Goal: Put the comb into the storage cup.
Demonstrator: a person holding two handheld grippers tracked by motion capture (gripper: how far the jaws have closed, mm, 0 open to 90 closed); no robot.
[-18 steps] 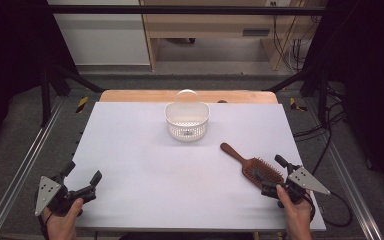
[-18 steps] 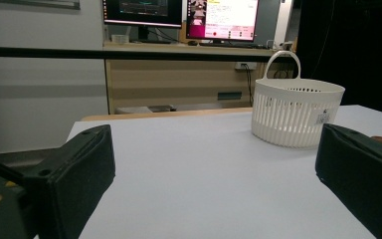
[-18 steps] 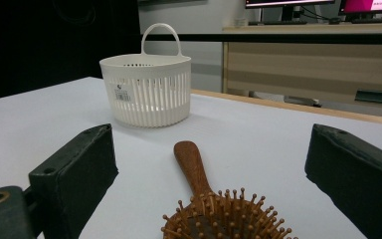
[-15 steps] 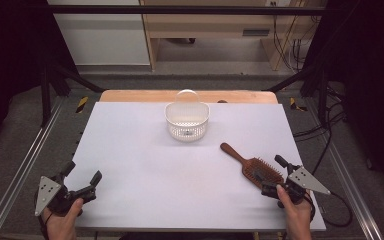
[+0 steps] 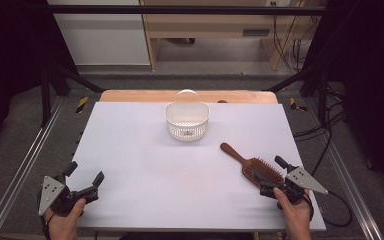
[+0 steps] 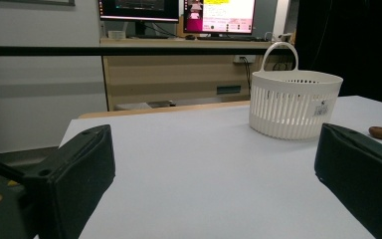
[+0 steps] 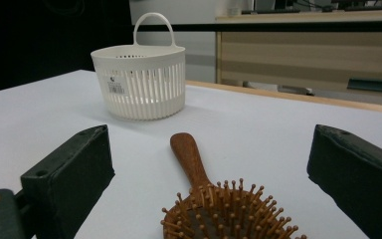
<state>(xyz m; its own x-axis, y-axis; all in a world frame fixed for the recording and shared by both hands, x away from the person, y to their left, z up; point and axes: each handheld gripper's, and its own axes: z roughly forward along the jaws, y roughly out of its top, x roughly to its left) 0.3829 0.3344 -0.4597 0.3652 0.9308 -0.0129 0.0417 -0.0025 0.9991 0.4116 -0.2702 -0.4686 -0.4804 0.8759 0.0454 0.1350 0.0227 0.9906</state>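
Observation:
A brown wooden hairbrush (image 5: 252, 165) lies bristles up at the table's right front, its handle pointing toward the basket; the right gripper view has the hairbrush (image 7: 214, 201) low between the jaws. My right gripper (image 5: 271, 175) is open at the brush head's near end, its jaws to either side, touching nothing I can see. A white slotted basket (image 5: 187, 120) with a handle stands upright at the far middle of the table, and the basket (image 6: 293, 101) (image 7: 140, 79) shows in both gripper views. My left gripper (image 5: 84, 174) rests open at the front left corner, with nothing between its jaws.
The white table (image 5: 145, 165) has a wooden strip along its far edge (image 5: 130, 95). Metal rails (image 5: 25, 165) run down both sides. Cables (image 5: 330, 150) trail off to the right. A desk with monitors (image 6: 179, 10) stands beyond the table.

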